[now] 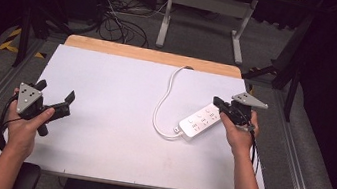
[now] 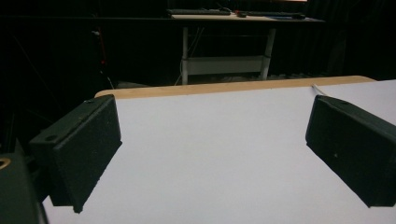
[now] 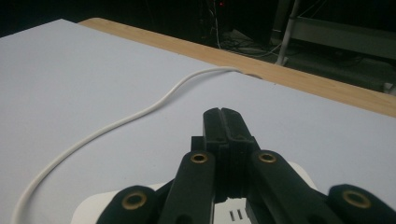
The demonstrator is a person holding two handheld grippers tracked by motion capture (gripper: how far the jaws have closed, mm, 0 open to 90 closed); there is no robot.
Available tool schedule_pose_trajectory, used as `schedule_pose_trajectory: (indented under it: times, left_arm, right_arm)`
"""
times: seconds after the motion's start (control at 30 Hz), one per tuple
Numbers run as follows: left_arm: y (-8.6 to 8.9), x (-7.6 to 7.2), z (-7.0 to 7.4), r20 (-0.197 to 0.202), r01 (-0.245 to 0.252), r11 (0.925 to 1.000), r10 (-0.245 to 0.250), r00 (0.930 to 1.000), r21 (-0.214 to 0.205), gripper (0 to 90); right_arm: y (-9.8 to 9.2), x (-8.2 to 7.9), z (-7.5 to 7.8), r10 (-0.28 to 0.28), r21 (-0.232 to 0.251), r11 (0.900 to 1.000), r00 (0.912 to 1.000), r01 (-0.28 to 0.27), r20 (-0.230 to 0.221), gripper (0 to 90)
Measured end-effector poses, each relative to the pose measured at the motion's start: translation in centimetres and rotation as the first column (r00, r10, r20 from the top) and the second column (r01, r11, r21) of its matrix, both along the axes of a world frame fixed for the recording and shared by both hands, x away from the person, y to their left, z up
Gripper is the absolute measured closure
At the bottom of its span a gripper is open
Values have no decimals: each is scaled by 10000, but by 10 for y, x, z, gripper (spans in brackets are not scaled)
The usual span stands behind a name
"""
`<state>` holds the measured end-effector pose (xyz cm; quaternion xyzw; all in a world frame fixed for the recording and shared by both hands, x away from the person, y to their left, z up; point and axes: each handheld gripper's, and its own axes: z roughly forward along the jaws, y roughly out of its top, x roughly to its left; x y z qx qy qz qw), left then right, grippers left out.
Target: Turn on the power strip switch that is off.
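The white power strip (image 1: pixel 200 120) lies on the right half of the table (image 1: pixel 102 115), set at a slant with its far end toward the right edge and its near end toward the middle. Its white cord (image 1: pixel 165 99) leaves the near-left end, loops left, then runs to the far edge of the table, where it drops over the wooden rim (image 1: pixel 152 54).

The right claw (image 1: pixel 219 104) sits over the far end of the strip with its jaws pressed flat together, nothing between them; in the right gripper view the closed tips (image 3: pixel 222 122) reach past the strip's white top (image 3: pixel 93 210). It looks as if the tips are pressing or nudging the strip rather than gripping it.

The risks, as I judge them:
- A push with closed jaws on one end could swivel the slanted strip instead of moving it straight.
- The smooth white sheet gives little hold, so the strip could slide toward the right edge, which is near.
- The cord over the far rim could go taut and drag the strip back or twist it.
- The tips could slip off the rounded casing.

The left claw (image 1: pixel 56 102) hovers wide open near the left edge, well apart from the strip, so it offers no steadying.
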<state>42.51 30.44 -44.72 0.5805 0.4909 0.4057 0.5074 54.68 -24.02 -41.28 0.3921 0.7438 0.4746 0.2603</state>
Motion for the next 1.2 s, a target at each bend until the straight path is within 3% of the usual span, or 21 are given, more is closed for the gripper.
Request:
schedule_pose_trajectory:
  times: [0.47,1.2]
  left_arm:
    - [0,0,0,-13,21,10000,-21,10000,2,41]
    - [0,0,-1,-51,73,10000,-73,10000,15,43]
  right_arm:
    - [5,16,-15,-161,-688,9976,9971,110,-740,900]
    - [9,36,-37,-388,-1550,9878,9884,157,-1471,900]
